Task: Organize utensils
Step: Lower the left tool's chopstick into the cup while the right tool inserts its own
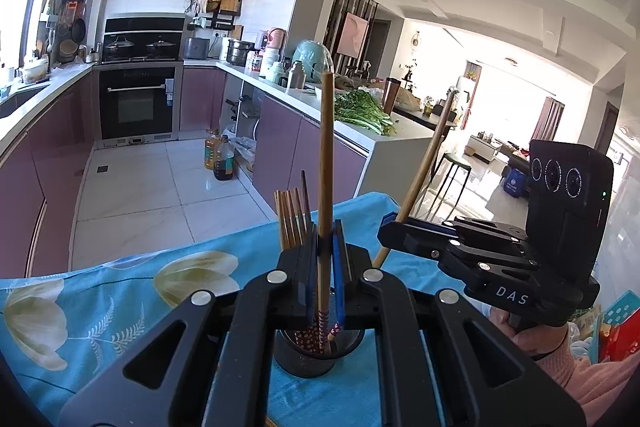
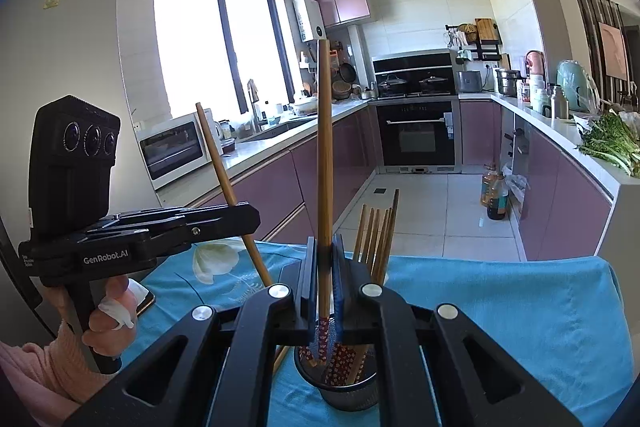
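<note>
While clamped shut on one chopstick point(image 1: 325, 163) each, left gripper point(image 1: 325, 247) and right gripper point(image 2: 325, 259) hovered over cup point(image 2: 348, 393); risked missing cup rim if tilted.

Matt black plastic left gripper point(image 1: 325, 245) with bright metal rivets; the chopstick point(image 1: 325, 163) at frame centre looks like smooth brown wood, patterned at its lower end; the dark holder point(image 1: 318, 355) at lower centre appears to be fine metal mesh; the tablecloth point(image 1: 120, 307) is soft turquoise printed cloth; glossy white floor tiles point(image 1: 160, 183) at mid left.
</note>
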`<state>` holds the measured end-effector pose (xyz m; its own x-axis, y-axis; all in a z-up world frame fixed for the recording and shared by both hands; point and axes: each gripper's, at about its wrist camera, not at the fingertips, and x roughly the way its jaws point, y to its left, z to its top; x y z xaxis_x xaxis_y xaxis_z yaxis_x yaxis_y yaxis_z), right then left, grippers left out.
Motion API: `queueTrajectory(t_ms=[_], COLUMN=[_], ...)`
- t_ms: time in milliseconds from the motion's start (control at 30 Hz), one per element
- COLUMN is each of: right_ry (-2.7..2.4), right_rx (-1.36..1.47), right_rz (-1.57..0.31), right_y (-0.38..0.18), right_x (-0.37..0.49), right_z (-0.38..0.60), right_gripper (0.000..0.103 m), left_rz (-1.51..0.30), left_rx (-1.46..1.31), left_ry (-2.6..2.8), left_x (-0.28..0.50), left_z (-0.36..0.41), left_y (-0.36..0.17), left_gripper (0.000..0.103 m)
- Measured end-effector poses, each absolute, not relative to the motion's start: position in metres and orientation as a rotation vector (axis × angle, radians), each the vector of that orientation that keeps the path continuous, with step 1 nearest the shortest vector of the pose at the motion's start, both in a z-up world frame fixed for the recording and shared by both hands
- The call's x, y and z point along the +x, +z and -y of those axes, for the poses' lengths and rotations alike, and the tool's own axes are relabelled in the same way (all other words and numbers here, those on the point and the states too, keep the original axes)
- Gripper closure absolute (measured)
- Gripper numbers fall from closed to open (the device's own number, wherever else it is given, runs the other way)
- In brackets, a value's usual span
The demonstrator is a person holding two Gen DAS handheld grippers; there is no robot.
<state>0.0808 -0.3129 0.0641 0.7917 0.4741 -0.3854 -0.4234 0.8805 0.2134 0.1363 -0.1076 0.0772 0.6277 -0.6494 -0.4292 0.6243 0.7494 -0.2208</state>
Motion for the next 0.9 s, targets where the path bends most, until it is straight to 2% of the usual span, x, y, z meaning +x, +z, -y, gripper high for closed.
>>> queueTrajectory(t_ms=[900], right_ry=[0.477], right_rx=[0.119], right_rz=[-0.502], right_y=[0.052], right_x=[0.094], right_z=[0.311], right_gripper=[0.097], left_rz=[-0.564], left_rx=[-0.016], left_ry=[-0.716], left_x=[0.149], left_z=[0.12], left_y=[0.065], left_gripper=[0.096])
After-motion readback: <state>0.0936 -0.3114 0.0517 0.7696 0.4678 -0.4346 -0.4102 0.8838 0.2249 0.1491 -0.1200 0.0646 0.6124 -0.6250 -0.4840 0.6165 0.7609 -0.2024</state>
